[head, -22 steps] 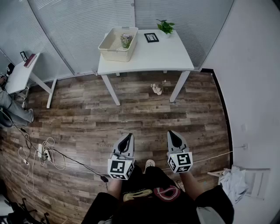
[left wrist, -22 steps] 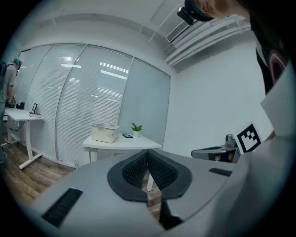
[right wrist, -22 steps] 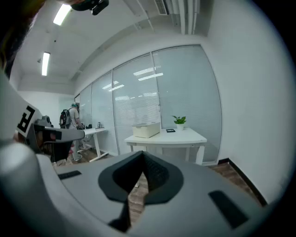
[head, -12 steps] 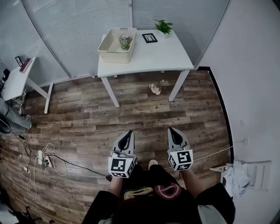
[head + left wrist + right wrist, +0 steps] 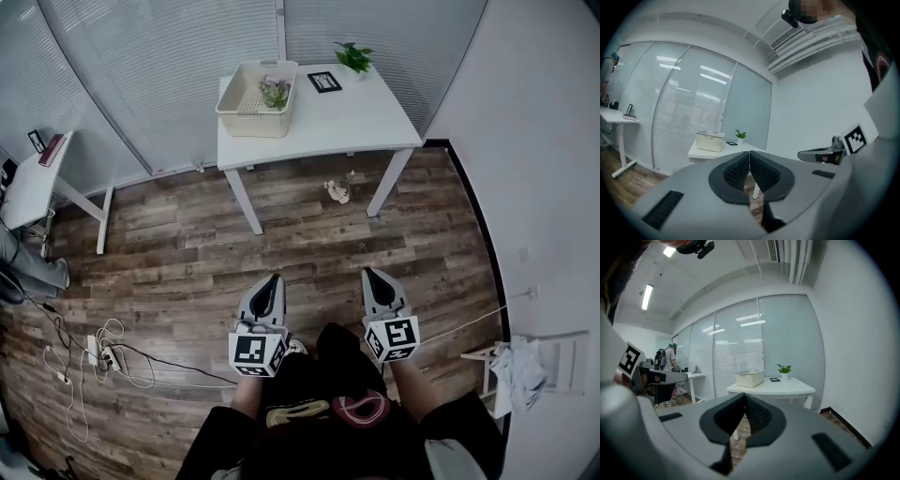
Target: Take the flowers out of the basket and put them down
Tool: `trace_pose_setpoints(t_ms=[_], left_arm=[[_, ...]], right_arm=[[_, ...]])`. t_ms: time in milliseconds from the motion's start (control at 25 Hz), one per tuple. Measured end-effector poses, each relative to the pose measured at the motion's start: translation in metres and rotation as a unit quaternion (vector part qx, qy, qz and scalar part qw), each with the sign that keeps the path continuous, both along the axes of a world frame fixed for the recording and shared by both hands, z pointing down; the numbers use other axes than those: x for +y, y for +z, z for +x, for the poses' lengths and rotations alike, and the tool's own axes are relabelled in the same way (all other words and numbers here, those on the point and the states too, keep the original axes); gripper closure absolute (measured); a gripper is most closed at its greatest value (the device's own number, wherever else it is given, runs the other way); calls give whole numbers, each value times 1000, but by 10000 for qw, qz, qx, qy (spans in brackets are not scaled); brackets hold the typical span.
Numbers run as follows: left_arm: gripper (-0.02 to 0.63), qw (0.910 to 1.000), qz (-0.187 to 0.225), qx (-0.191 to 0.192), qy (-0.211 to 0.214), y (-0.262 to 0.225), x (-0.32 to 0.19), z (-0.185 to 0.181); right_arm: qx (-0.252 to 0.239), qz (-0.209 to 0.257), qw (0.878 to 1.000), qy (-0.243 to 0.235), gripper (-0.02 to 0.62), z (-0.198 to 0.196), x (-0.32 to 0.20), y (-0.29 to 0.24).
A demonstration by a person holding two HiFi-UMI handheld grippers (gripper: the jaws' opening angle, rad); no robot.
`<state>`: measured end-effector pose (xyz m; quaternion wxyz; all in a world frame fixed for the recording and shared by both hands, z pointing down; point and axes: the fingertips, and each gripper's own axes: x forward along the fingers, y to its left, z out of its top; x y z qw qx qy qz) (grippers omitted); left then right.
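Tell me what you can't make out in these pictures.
Flowers in the basket: too small in the head view to count or name.
Dark flat item on the table: too small in every view to identify.
Pale clump under the table: too small in the head view to identify.

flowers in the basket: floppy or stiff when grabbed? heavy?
Probably light: the flowers are a small cluster filling only part of the basket. Likely floppy and crushable, a loose mix of green and pale blooms. Stems are too far off to make out, so stiffness is uncertain.
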<state>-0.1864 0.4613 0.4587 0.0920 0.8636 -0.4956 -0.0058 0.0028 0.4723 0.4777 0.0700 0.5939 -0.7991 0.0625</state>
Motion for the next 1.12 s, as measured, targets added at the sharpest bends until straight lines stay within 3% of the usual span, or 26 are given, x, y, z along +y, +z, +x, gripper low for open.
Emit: trace_pose_setpoints(t_ms=[280, 560, 1120], left_arm=[[588, 9999, -26, -5, -156, 9, -12, -17], [588, 9976, -7, -9, -691, 12, -54, -23], [588, 9922, -108, 4, -1245, 4, -192, 19]], right_arm=[[-43, -52, 9999, -143, 584, -13, -25, 9], [96, -161, 9988, -457, 584, -19, -95, 17], [95, -268, 9916, -1263, 584, 1, -249, 16]])
